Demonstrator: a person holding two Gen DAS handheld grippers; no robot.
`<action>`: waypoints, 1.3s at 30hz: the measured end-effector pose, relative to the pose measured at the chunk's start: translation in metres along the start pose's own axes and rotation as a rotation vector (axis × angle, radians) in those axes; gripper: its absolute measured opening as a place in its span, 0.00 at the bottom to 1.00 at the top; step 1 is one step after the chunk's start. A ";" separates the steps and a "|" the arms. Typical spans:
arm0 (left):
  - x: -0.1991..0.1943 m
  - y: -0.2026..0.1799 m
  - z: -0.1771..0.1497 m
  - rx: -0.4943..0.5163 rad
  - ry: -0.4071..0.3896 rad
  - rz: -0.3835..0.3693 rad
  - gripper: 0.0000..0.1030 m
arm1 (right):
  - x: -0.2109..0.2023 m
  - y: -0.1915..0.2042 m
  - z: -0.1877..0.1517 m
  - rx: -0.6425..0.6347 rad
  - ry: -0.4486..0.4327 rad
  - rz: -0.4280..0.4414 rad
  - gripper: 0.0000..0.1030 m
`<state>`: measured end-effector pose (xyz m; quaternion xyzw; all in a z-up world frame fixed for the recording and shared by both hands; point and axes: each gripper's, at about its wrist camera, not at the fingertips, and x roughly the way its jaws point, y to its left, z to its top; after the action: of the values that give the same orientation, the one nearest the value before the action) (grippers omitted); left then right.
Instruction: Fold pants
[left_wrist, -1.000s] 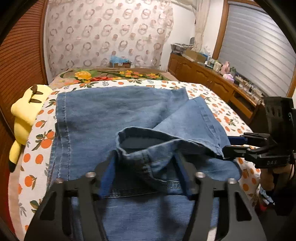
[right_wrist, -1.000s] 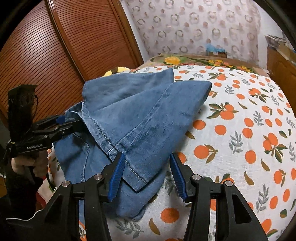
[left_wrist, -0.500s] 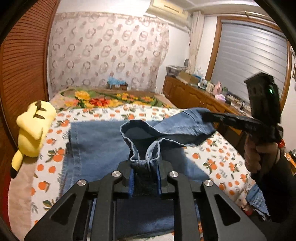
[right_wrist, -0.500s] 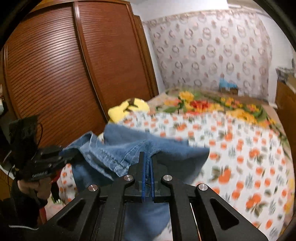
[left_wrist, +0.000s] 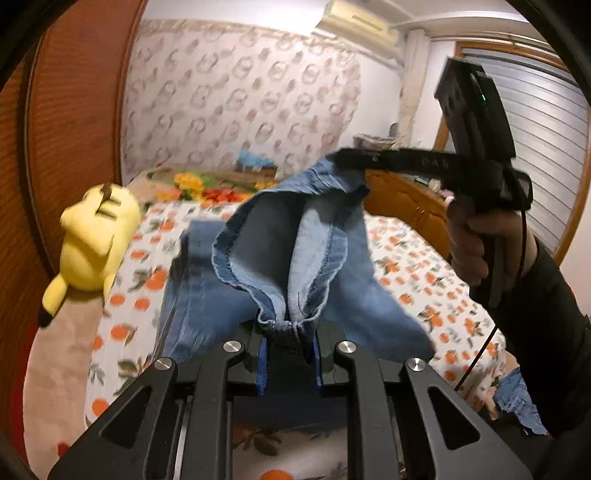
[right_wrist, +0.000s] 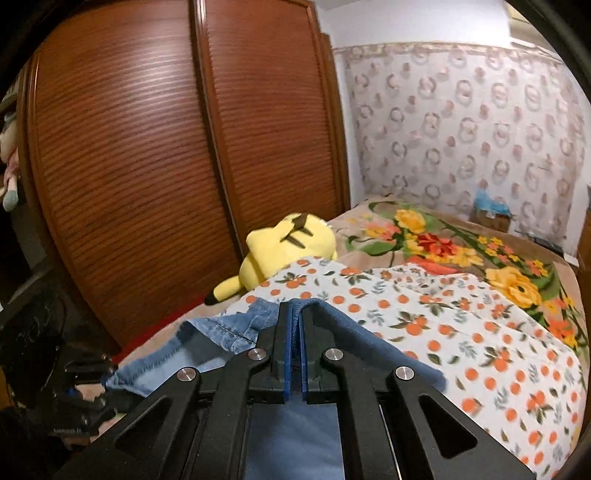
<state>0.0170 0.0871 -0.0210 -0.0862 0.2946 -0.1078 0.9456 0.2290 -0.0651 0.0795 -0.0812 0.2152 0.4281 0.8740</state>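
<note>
In the left wrist view, the lower part of the jeans (left_wrist: 258, 302) is hidden behind the left gripper (left_wrist: 288, 354) at the bottom of the frame. At right, the sleeve (left_wrist: 546, 332) runs off the edge. The orange-print sheet (left_wrist: 413, 266) is smeared by motion blur. The items on the wooden dresser (left_wrist: 402, 199) are too small to identify.

In the right wrist view, the left gripper (right_wrist: 79, 395) sits dark at lower left; its pads cannot be made out there.
</note>
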 end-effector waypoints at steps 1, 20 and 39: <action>0.002 0.004 -0.004 -0.008 0.010 0.003 0.19 | 0.005 -0.001 -0.004 -0.006 0.015 0.002 0.02; 0.021 0.032 -0.036 -0.062 0.129 0.065 0.46 | 0.123 0.017 0.020 -0.017 0.186 0.008 0.03; 0.023 0.037 -0.030 -0.040 0.091 0.128 0.46 | 0.044 -0.010 -0.015 -0.017 0.079 -0.065 0.46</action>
<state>0.0242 0.1137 -0.0660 -0.0808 0.3443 -0.0450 0.9343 0.2559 -0.0445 0.0463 -0.1123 0.2434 0.3977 0.8775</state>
